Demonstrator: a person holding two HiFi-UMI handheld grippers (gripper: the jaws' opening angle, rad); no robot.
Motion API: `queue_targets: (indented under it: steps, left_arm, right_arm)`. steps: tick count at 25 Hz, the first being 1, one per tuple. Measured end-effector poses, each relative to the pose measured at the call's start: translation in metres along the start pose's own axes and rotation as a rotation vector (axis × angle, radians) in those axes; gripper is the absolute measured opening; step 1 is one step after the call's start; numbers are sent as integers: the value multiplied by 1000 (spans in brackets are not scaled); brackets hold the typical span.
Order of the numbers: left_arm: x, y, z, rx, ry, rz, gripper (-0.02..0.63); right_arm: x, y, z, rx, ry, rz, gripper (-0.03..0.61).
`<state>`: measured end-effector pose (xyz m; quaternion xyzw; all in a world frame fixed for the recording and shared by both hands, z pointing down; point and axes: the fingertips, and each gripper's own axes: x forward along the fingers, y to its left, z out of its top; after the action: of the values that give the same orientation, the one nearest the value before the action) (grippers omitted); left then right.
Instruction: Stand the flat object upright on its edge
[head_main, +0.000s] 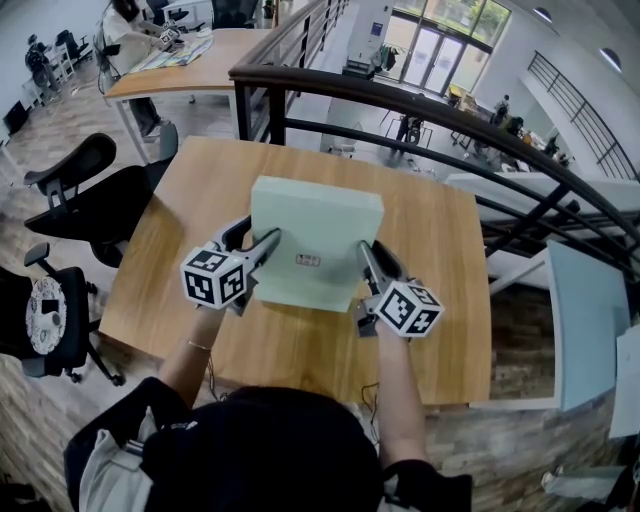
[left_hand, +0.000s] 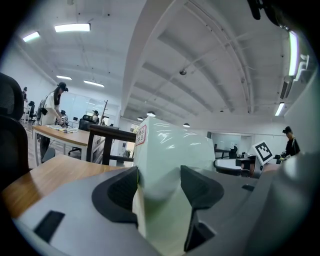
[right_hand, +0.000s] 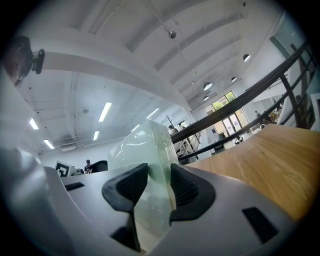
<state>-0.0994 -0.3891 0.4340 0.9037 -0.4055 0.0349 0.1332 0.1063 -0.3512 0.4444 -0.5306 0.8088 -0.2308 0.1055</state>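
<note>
Wooden surface (head_main: 440, 300) is sitting beneath the box (head_main: 315, 235), which the left hand-held gripper (head_main: 263, 245) and right hand-held gripper (head_main: 366, 255) are clamping at opposite side edges. Risk: glossy film is likely letting the ribbed pads (left_hand: 122, 187) slip, and the narrow edge is inviting toppling on release. Box is pale green, rectangular, slab-shaped.

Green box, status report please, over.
Left tongs shut on green box. Right tongs shut on it too. Box tipped up over wooden table. Nothing in the way.
</note>
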Motion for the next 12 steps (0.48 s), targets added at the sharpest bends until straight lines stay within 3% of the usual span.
queue_targets:
  steps: [12]
  left_arm:
    - [-25, -15, -4, 35, -36, 12, 278]
  right_arm:
    - [-23, 13, -6, -15, -51, 33, 144]
